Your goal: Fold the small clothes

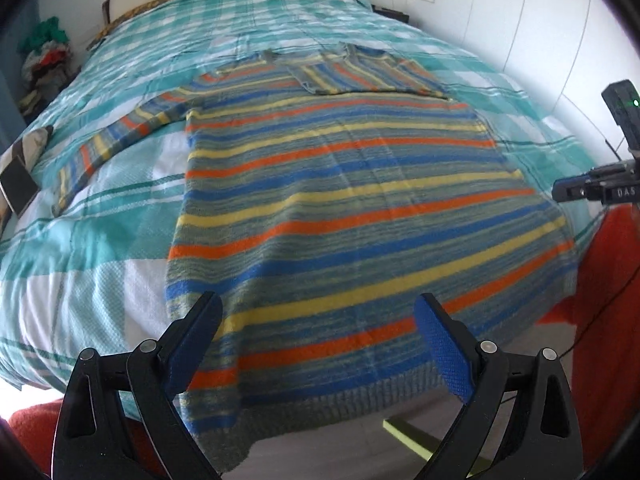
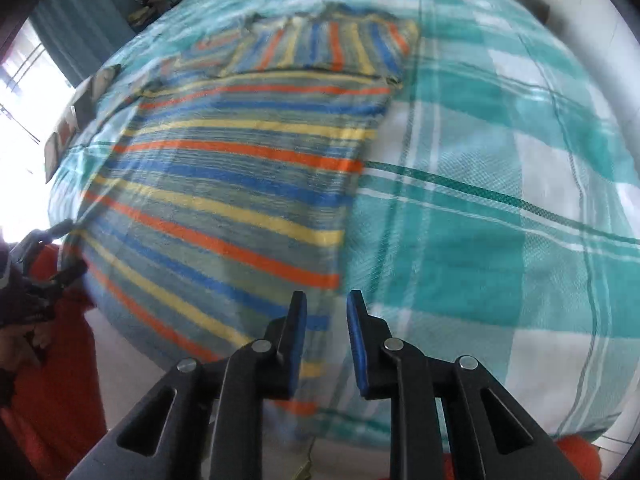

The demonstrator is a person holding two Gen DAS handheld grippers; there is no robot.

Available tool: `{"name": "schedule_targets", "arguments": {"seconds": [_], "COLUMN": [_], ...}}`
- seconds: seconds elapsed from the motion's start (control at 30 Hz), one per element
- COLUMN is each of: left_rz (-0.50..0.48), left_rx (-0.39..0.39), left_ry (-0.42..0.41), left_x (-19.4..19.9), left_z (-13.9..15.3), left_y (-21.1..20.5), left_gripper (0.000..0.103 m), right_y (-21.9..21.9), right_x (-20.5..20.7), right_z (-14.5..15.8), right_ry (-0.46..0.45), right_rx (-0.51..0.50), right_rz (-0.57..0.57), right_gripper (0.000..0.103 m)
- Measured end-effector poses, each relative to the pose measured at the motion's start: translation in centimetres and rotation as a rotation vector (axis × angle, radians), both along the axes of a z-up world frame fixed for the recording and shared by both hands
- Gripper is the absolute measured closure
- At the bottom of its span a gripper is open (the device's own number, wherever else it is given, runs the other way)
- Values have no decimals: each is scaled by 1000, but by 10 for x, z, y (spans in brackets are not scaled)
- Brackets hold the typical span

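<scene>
A knit sweater (image 1: 340, 184) striped in orange, blue, yellow and grey lies flat on the bed, its hem hanging over the near edge. One sleeve (image 1: 360, 74) is folded across the chest. The other sleeve (image 1: 108, 148) stretches out to the left. My left gripper (image 1: 316, 304) hovers wide open over the hem, holding nothing. My right gripper (image 2: 326, 298) stands over the sweater's (image 2: 240, 184) right side edge, its jaws a narrow gap apart with nothing between them. It also shows from the side as the right gripper (image 1: 560, 193) at the sweater's right edge.
The bed has a teal and white plaid cover (image 2: 500, 184). A pile of clothes (image 1: 46, 60) sits beyond its far left corner and a phone (image 1: 18, 188) lies at its left edge. White cupboard doors (image 1: 520, 20) stand on the right. Red fabric (image 1: 616, 280) lies beside the bed.
</scene>
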State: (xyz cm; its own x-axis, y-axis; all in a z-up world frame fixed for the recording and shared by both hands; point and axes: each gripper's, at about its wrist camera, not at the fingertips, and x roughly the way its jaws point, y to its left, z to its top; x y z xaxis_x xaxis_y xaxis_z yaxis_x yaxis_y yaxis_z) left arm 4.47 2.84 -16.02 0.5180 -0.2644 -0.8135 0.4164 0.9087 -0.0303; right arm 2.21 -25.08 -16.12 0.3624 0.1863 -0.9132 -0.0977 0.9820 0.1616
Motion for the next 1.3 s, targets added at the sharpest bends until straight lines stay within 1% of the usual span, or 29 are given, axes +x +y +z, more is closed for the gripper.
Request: {"name": "schedule_targets", "arguments": {"seconds": [0.07,0.1,0.2,0.27,0.43,0.63,0.8,0.87,0.9,0.97,1.03,1.13,1.2,1.27,1.3], "left_rz": [19,27,31,21,14,7,-9,-19,-23,-16,-4,30,64,89,100], "left_rx": [-11,-4,72,96,134,140,164,169,167,150,113,44,4,-22,-35], "left_ry": [17,32,93,92,89,102,132,150,159,174,184,206,209,214,215], "left_x": [6,8,10,6,2,6,1,-1,-2,-7,-11,-16,-17,-16,-16], "left_z": [-1,-5,-28,-32,-34,-36,-37,-36,-34,-29,-22,-11,-3,2,5], "left_y": [-5,-6,-10,-10,-14,-14,-14,-12,-11,-6,0,11,19,25,26], "left_gripper": [6,6,6,3,1,0,0,1,1,1,1,1,1,1,1], "right_y": [20,31,55,57,57,55,55,56,56,58,59,59,59,60,63], "right_x": [-9,-11,-12,-15,-19,-25,-30,-32,-33,-39,-44,-51,-54,-56,-56], "right_z": [0,-4,-29,-41,-39,-40,-40,-40,-40,-37,-31,-14,-2,9,14], "right_ry": [-15,-15,27,49,52,55,100,136,151,170,152,81,29,-17,-34], "right_rx": [27,27,-18,-65,-58,-67,-87,-91,-96,-107,-107,-85,-88,-98,-101], "right_rz": [28,46,78,79,57,51,60,62,65,71,67,47,29,11,7], "right_gripper": [77,77,76,76,75,75,72,69,67,62,61,61,56,46,45]}}
